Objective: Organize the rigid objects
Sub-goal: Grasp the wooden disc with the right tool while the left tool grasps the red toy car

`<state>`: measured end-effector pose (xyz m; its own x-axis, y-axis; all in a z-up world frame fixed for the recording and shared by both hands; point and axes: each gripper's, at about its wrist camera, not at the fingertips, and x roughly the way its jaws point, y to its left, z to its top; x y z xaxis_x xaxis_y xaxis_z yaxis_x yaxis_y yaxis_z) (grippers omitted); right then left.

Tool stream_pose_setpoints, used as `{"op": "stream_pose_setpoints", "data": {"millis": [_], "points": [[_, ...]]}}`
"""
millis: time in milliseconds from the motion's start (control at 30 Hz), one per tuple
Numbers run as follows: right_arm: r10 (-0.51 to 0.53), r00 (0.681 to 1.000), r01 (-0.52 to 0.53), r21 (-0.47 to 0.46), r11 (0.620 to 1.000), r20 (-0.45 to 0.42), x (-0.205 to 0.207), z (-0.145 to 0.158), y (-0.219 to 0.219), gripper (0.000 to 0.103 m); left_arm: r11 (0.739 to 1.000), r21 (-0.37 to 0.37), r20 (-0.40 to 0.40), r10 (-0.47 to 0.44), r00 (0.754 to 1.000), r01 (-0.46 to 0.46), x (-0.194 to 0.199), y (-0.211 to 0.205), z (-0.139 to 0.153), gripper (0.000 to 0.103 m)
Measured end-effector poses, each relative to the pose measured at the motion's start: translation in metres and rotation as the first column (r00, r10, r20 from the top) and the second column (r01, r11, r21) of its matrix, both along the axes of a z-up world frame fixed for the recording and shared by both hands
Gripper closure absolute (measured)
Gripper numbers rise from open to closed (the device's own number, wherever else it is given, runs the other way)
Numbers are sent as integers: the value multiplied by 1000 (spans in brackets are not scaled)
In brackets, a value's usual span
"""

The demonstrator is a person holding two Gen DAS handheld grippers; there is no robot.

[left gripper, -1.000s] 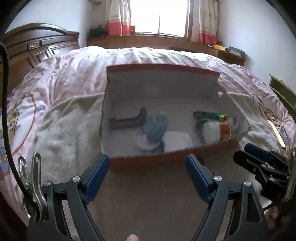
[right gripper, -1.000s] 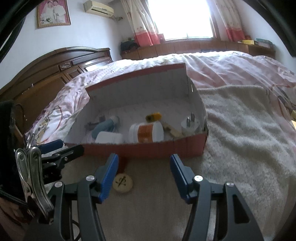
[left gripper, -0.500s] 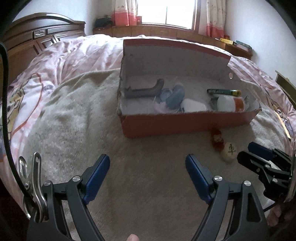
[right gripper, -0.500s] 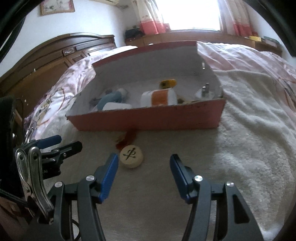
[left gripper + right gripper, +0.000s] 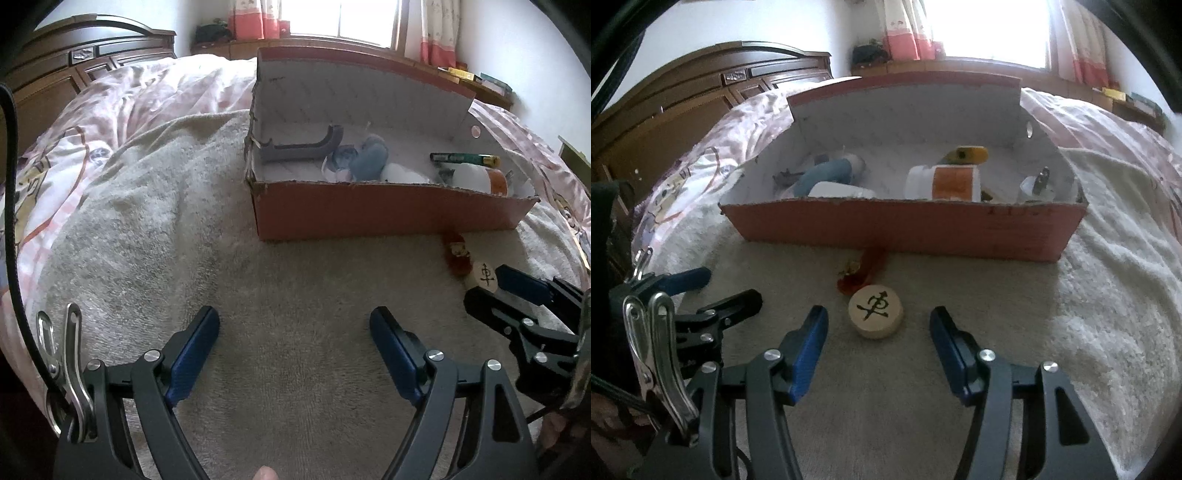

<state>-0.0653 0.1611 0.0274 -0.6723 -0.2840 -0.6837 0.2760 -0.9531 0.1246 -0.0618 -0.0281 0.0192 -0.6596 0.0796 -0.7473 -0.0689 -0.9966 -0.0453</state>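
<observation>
Wooden and round, the chess piece [image 5: 875,313] lies flat on the beige towel [image 5: 960,424] that covers the bed, its black character facing up; it sits just ahead of the right tongs [image 5: 879,328], roughly in line with the gap between the two blue pads, not touched by either; those tongs stand about half open and hold nothing; just beyond the piece lies a small red trinket [image 5: 862,271], close against the front wall of the red cardboard box [image 5: 905,230]; the box is open, its white lid standing up at the back; inside it are a white bottle with an orange label [image 5: 945,182] on its side, a yellow-tipped green tube [image 5: 964,155] behind that, a white plug [image 5: 1038,184] with metal prongs at the right end, a blue object [image 5: 827,173], a white container [image 5: 838,191] near the front wall, and a grey hook-shaped part [image 5: 299,149] at the left end; the left tongs [image 5: 295,332] hover over bare towel well to the left of the chess piece, spread wide and empty; a pink patterned quilt [image 5: 129,99] covers the rest of the bed, with a dark wooden headboard [image 5: 74,62] behind it
</observation>
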Motion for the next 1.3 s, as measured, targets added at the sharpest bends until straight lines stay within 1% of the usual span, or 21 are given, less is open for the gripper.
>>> {"op": "stream_pose_setpoints", "data": {"millis": [67,100,133,167,333,367,567,767,1000,1233,1300], "points": [[-2,1000,3,27,1000,-8,1,-1,-4,42,1000,-5,-1,2,1000,-2,0,0,0,18],[-7,1000,8,42,999,-13,1,-2,-6,45,1000,-7,-1,3,1000,-3,0,1,-1,17],[-18,1000,19,61,998,-19,2,-2,-8,51,1000,-9,-3,5,1000,-5,0,1,-1,17],[-25,999,27,71,997,-22,2,-2,-8,53,1000,-10,-3,5,1000,-6,0,1,-1,17],[-53,998,55,76,996,-27,1,-1,-5,69,1000,-4,-3,6,1000,-6,1,1,-2,17],[-60,998,62,75,995,-28,1,-1,-4,70,1000,-3,-3,6,1000,-6,1,1,-2,17],[-53,998,55,60,997,-22,2,0,0,70,1000,8,-3,5,1000,-5,1,-1,-2,17],[-54,999,55,34,998,-7,11,2,11,70,1000,9,-10,2,1000,-2,1,-2,-3,17],[-103,995,103,31,994,-1,23,2,37,70,1000,0,-13,0,1000,0,3,0,-4,16],[-168,986,168,2,986,3,30,-3,69,70,1000,-16,-7,10,1000,-10,5,3,-3,17],[-166,986,166,-15,986,2,31,-5,74,70,1000,-11,2,17,1000,-17,5,4,-1,20]]}}
